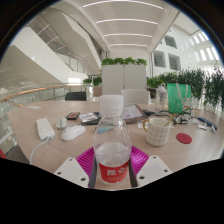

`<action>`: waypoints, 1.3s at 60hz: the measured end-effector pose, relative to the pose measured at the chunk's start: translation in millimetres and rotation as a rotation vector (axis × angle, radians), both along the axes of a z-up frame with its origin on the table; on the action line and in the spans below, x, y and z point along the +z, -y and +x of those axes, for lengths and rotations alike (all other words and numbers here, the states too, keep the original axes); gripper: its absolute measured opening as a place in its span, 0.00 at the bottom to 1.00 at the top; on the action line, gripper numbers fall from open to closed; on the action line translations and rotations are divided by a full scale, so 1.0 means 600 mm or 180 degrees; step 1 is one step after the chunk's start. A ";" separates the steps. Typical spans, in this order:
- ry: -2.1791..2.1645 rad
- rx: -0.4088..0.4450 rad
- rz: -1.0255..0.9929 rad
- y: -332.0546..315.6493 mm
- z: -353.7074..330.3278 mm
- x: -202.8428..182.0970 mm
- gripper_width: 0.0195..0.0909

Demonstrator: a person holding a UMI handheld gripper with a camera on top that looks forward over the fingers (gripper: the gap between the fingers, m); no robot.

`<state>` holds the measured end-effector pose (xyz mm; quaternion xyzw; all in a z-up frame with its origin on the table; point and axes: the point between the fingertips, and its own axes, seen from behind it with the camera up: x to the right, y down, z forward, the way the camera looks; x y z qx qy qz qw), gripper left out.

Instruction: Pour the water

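Gripper (112, 172) closed on a clear water bottle (112, 152) above a wooden table (30, 112).

You see the bottle upright between the two fingers, with the pink pads (86, 158) pressed against its sides and no gap visible on either side. Its red label (112, 172) is cut off below, so the bottle's base is hidden. Just beyond the fingers, on the table, stands a glass mug (157, 129) with a handle; its contents are hard to make out. A red coaster (183, 138) lies beside the mug. Farther back you find a green container (178, 97), a white mouse (73, 131), a white adapter (45, 128) with its cable, and small dark items too blurred to name. Plants (205, 85) line the table's far side.
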<state>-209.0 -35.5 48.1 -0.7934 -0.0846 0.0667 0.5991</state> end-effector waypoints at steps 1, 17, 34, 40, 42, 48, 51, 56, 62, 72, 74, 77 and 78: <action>0.0008 0.0012 0.0005 0.001 -0.001 0.000 0.37; -0.0057 0.0289 -0.0196 -0.006 -0.021 -0.010 0.19; -0.2020 0.0271 -0.0461 -0.125 -0.040 0.192 0.19; -0.3297 0.0046 -0.0897 -0.178 -0.013 0.214 0.19; -0.3742 0.0001 -0.1110 -0.183 -0.011 0.215 0.19; -0.5181 -0.0182 -0.1716 -0.207 -0.022 0.225 0.19; -0.5826 -0.0146 -0.1865 -0.215 -0.008 0.246 0.19; -0.6573 -0.0149 -0.1952 -0.236 0.013 0.273 0.19; -0.7125 -0.0233 -0.2106 -0.252 0.030 0.276 0.19; -0.7422 -0.0272 -0.2161 -0.258 0.037 0.272 0.19; -0.7451 -0.0277 -0.2178 -0.261 0.036 0.272 0.19; -0.7449 -0.0266 -0.2199 -0.259 0.034 0.271 0.19; -0.7440 -0.0272 -0.2207 -0.258 0.034 0.270 0.19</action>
